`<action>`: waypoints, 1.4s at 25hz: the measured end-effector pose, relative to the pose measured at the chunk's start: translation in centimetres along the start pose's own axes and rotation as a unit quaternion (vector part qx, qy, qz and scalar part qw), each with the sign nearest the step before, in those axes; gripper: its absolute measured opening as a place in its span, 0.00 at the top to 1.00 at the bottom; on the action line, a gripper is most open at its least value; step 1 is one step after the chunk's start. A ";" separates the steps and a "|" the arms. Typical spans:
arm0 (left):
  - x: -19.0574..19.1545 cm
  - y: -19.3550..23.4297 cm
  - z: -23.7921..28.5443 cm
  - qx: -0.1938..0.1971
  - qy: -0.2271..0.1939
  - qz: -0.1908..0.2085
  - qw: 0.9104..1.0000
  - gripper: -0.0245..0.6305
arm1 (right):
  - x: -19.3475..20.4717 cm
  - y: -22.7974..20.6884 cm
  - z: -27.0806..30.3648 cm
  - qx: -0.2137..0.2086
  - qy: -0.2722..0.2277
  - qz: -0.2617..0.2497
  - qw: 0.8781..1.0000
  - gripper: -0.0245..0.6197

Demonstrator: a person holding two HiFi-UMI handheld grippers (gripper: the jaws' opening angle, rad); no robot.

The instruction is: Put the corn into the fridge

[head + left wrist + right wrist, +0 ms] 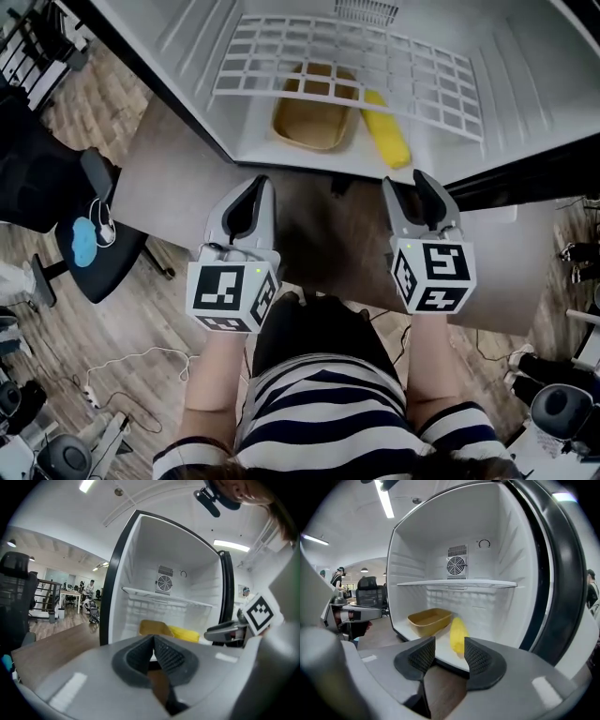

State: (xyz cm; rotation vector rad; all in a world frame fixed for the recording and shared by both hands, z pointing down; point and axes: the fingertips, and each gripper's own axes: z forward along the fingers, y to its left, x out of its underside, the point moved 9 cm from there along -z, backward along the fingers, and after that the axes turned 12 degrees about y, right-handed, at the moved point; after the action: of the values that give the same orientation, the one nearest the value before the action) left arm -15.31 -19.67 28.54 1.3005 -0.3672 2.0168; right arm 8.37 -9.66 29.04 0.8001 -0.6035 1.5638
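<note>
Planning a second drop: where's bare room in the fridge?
Wire shelf is bare. Fridge floor is free between corn and right wall; thin strip left of tray. Crowded mid-floor: tray and corn side by side.
</note>
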 end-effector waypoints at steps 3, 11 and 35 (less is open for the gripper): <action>0.0 -0.5 -0.4 0.003 -0.001 -0.004 1.000 0.96 | 0.9 -0.1 -0.8 -0.007 0.006 0.006 1.000 0.66; 0.1 -1.2 -1.5 0.002 0.005 -0.007 1.000 0.96 | 2.8 0.1 -2.6 -0.032 0.017 0.019 0.999 0.75; 3.1 -1.0 -3.3 -0.019 0.048 -0.030 0.998 0.96 | 4.5 2.0 -3.2 -0.078 0.028 0.002 0.997 0.97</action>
State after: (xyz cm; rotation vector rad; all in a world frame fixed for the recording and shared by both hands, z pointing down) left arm -17.65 -15.87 29.66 1.1737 -0.3168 2.0039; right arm 5.65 -4.65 30.63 0.6358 -0.6774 1.5172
